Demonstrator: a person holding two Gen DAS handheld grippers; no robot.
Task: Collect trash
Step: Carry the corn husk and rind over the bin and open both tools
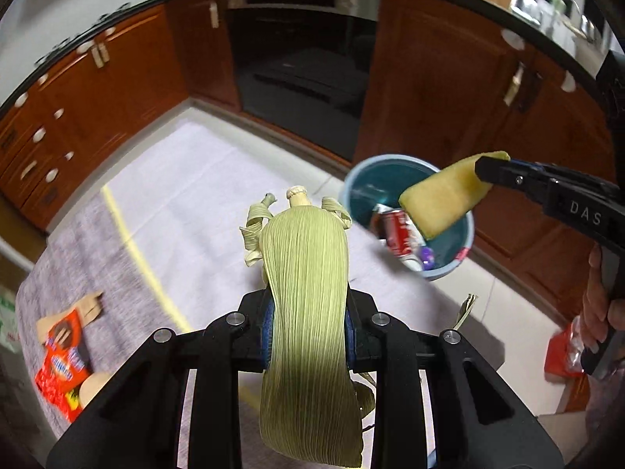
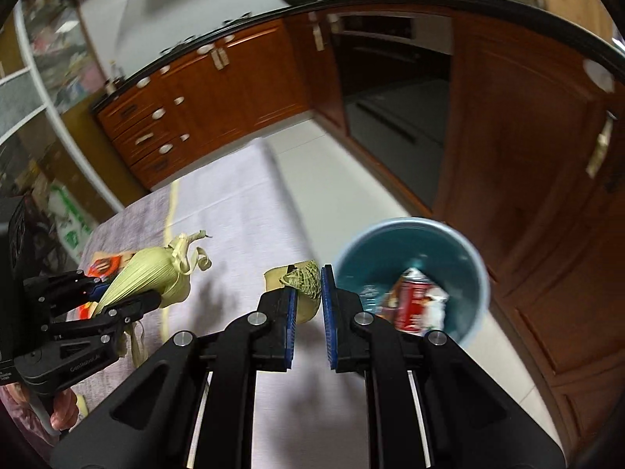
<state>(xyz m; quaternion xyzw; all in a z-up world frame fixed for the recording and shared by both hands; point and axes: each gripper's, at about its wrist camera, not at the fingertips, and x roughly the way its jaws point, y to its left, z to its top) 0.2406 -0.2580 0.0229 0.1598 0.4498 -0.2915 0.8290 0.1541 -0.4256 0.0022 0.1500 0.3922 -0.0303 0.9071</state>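
Observation:
My left gripper (image 1: 308, 312) is shut on a pale green corn husk (image 1: 306, 293), held above the cloth-covered table; it also shows in the right wrist view (image 2: 156, 273). My right gripper (image 2: 306, 285) is shut on a yellow sponge with a green scrub side (image 2: 306, 289). In the left wrist view the sponge (image 1: 441, 195) hangs over the rim of the blue trash bin (image 1: 355, 183). The bin (image 2: 468, 250) stands on the floor beside the table and holds a red can (image 2: 414, 297) and wrappers.
A red snack wrapper (image 1: 62, 363) and brown paper lie on the grey tablecloth (image 1: 175, 203) at the left. A red packet (image 1: 562, 351) lies at the table's right edge. Wooden cabinets (image 1: 97, 90) and a dark oven (image 1: 300, 66) stand behind.

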